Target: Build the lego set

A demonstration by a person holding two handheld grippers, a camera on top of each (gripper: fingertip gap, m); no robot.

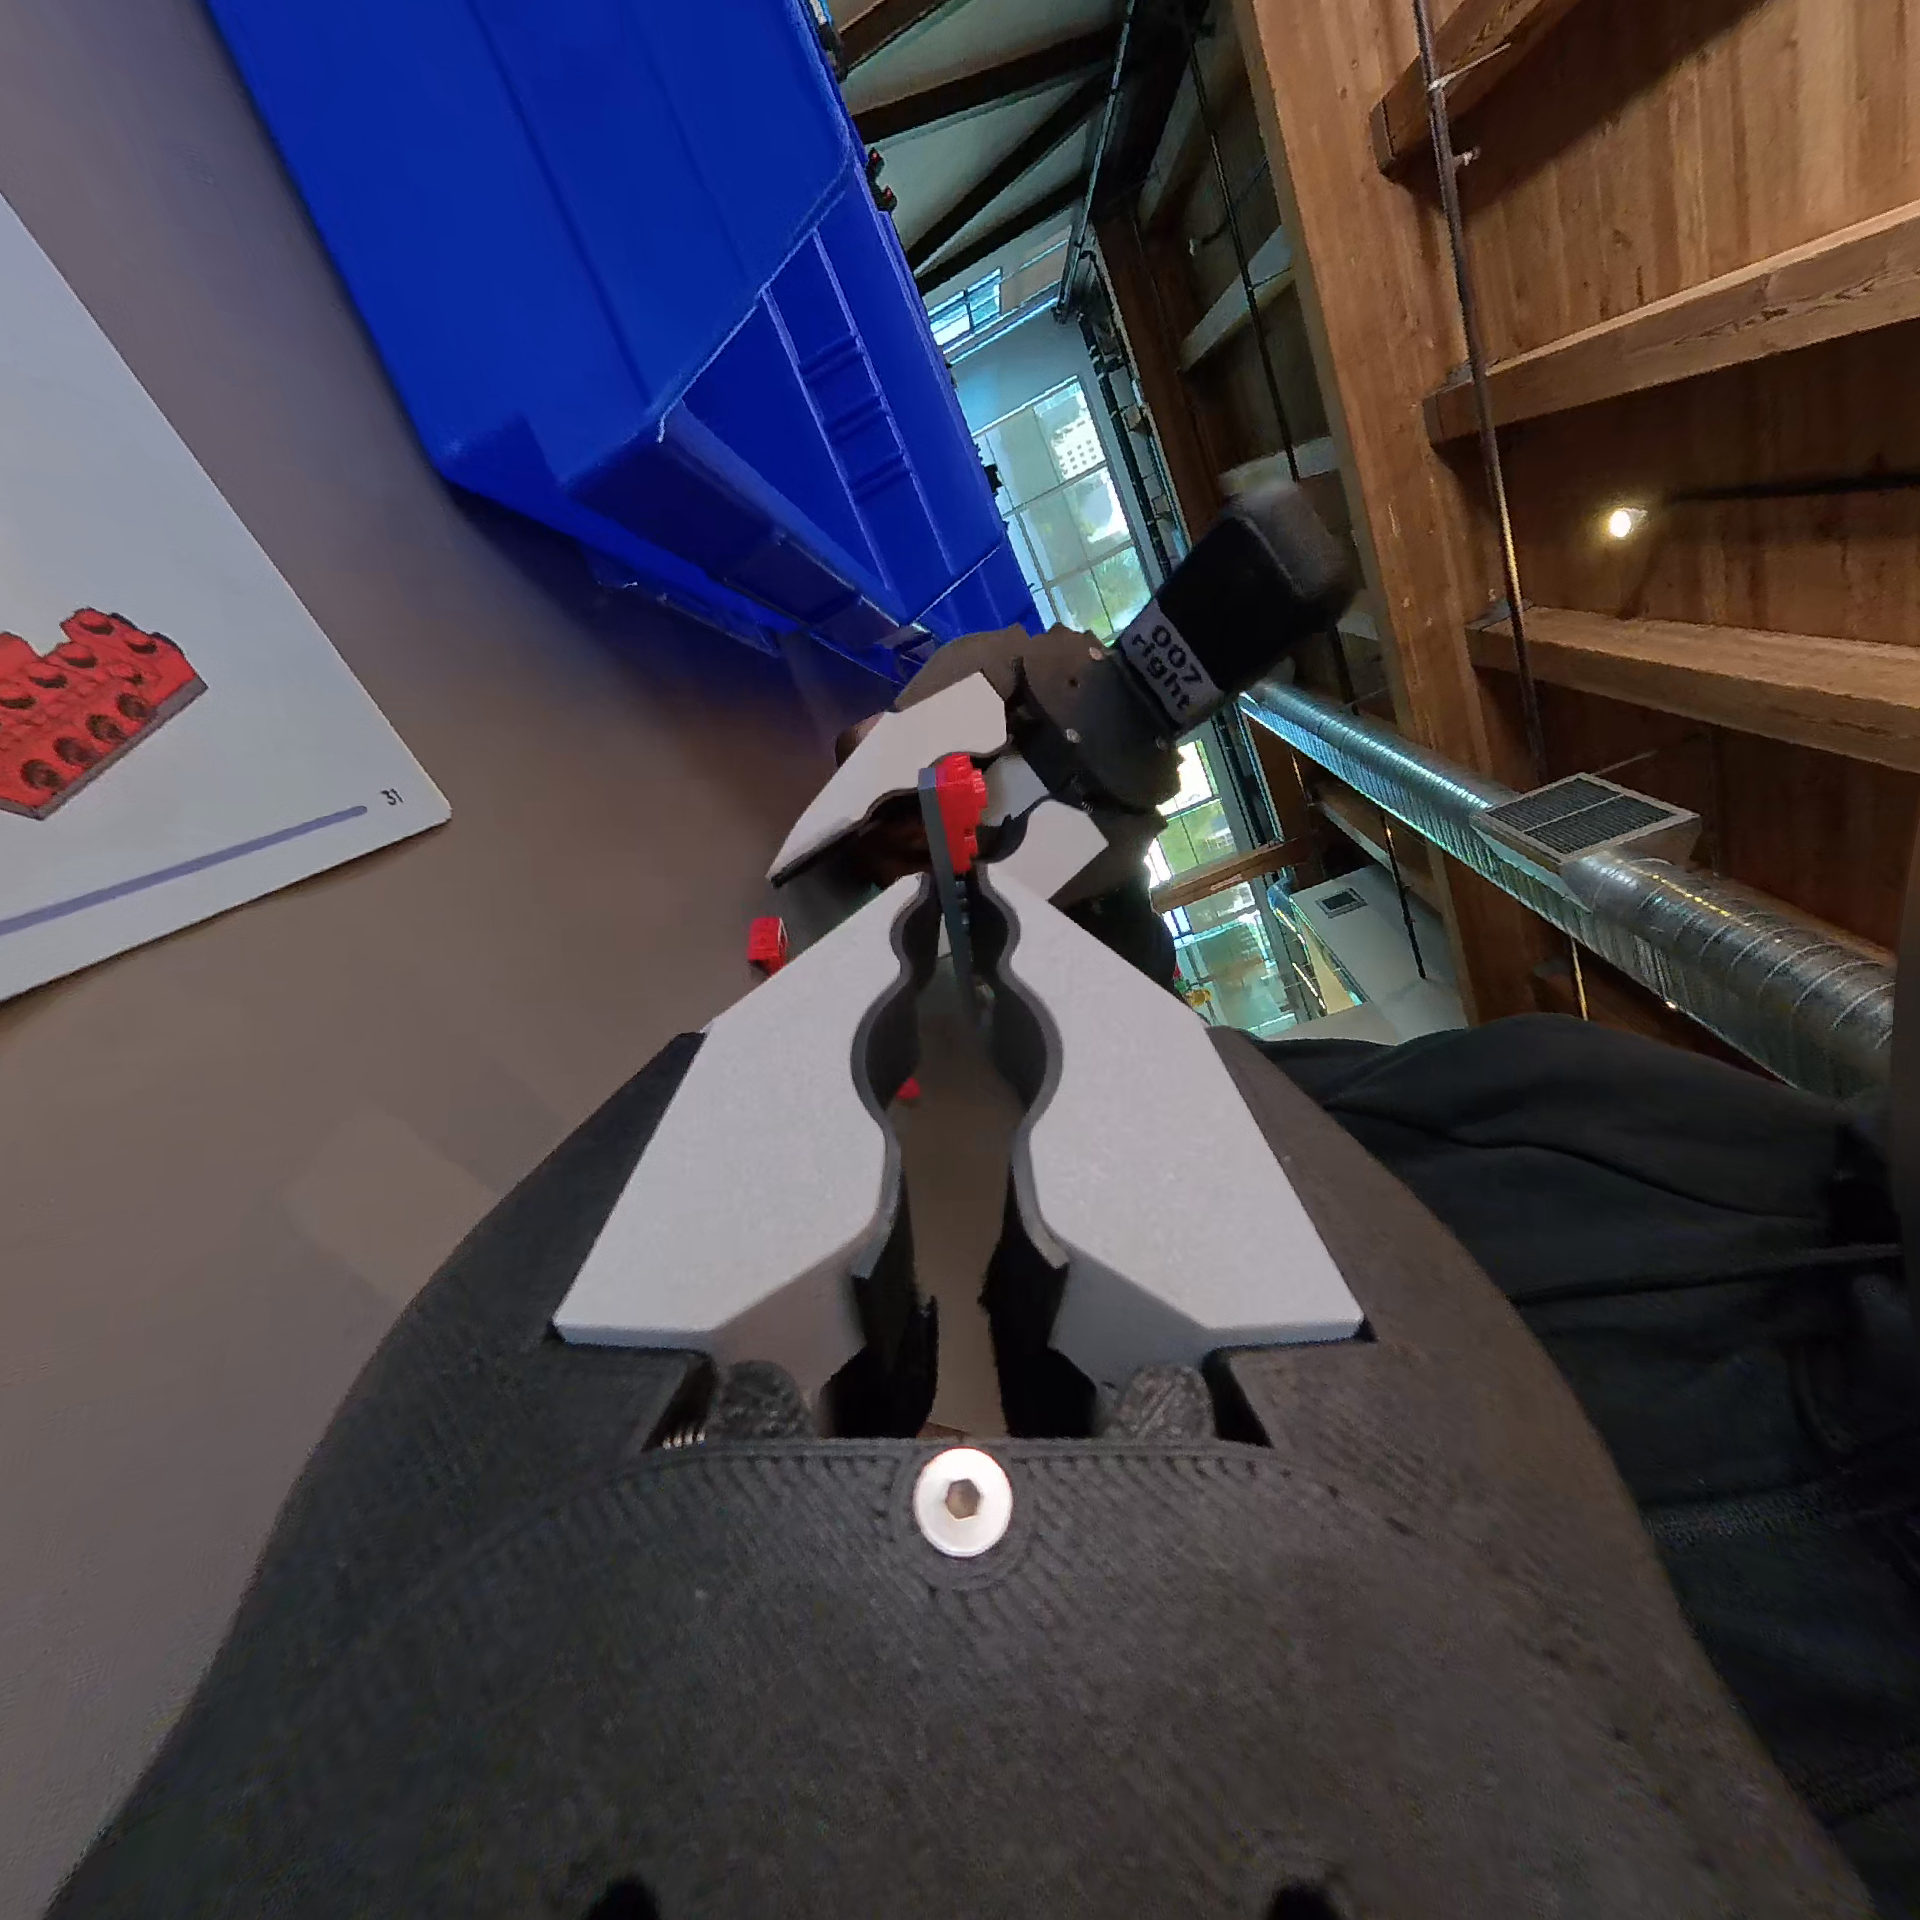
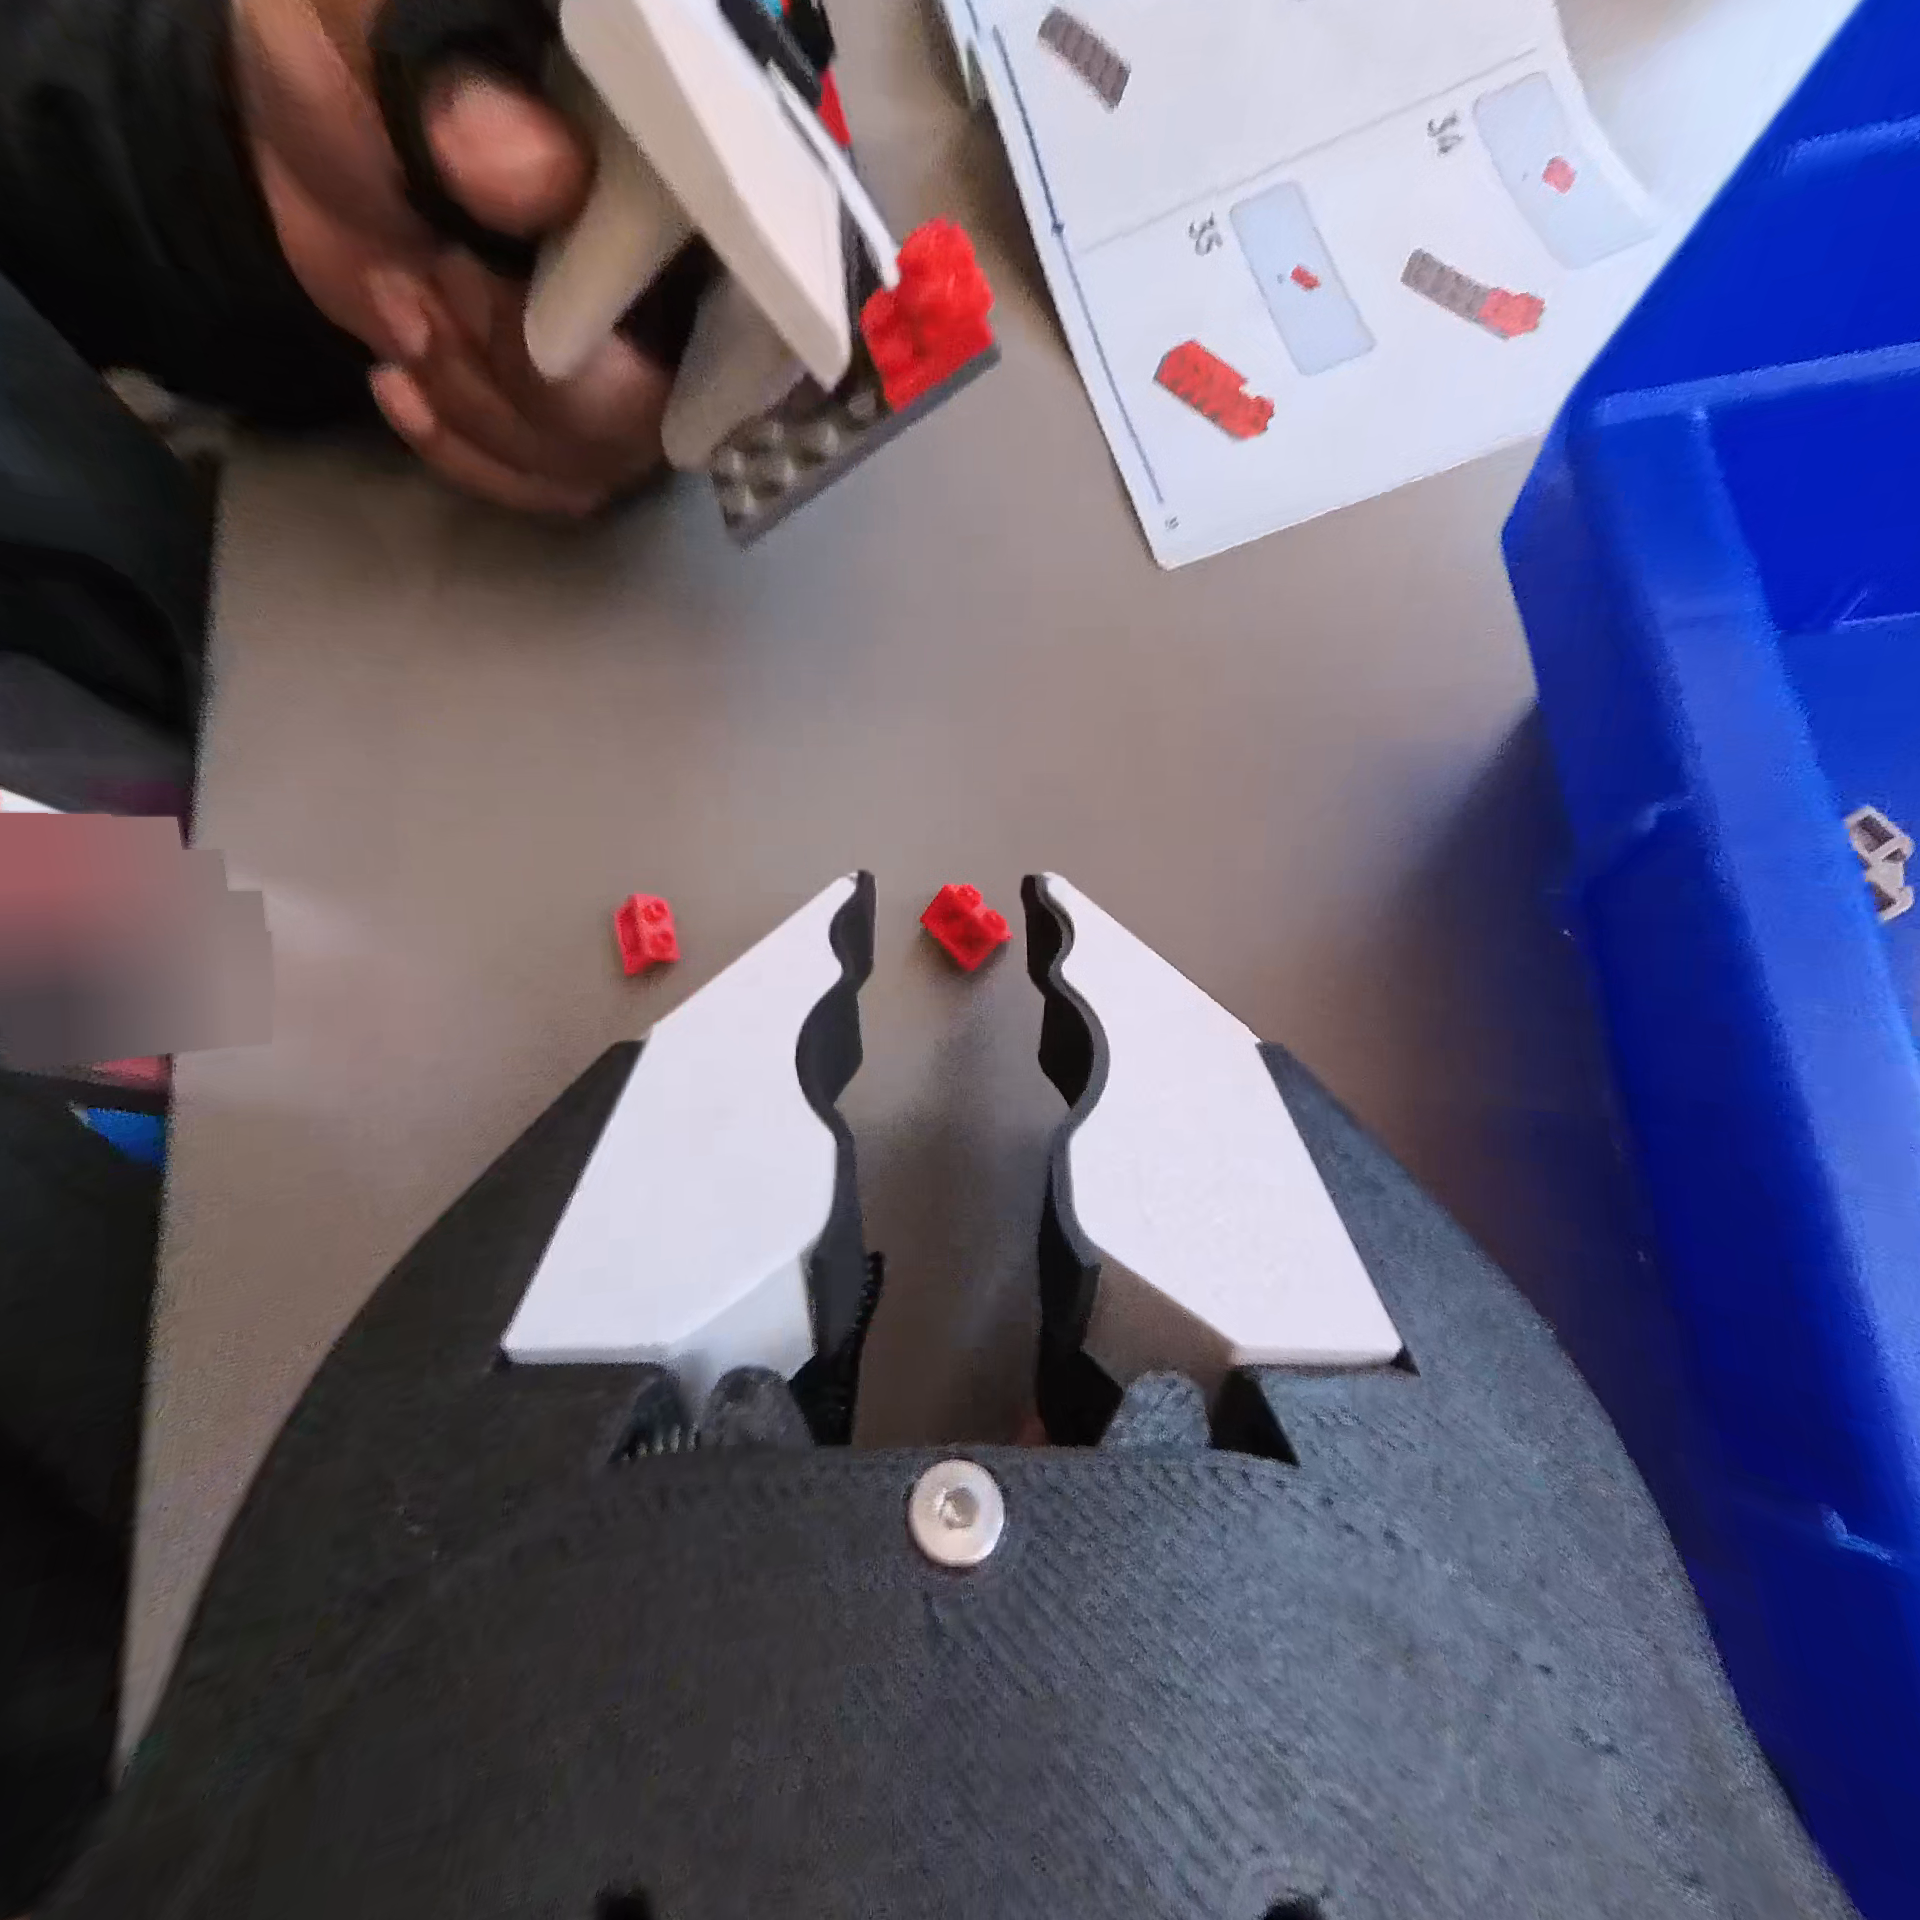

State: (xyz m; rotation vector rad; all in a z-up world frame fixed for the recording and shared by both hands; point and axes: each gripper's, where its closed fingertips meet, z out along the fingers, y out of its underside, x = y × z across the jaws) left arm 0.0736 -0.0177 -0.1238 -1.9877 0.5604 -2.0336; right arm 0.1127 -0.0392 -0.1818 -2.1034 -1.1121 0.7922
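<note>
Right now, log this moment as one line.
left tongs: shut on plate | right tongs: open around loose brick | second brick: beside | manual: open
</note>
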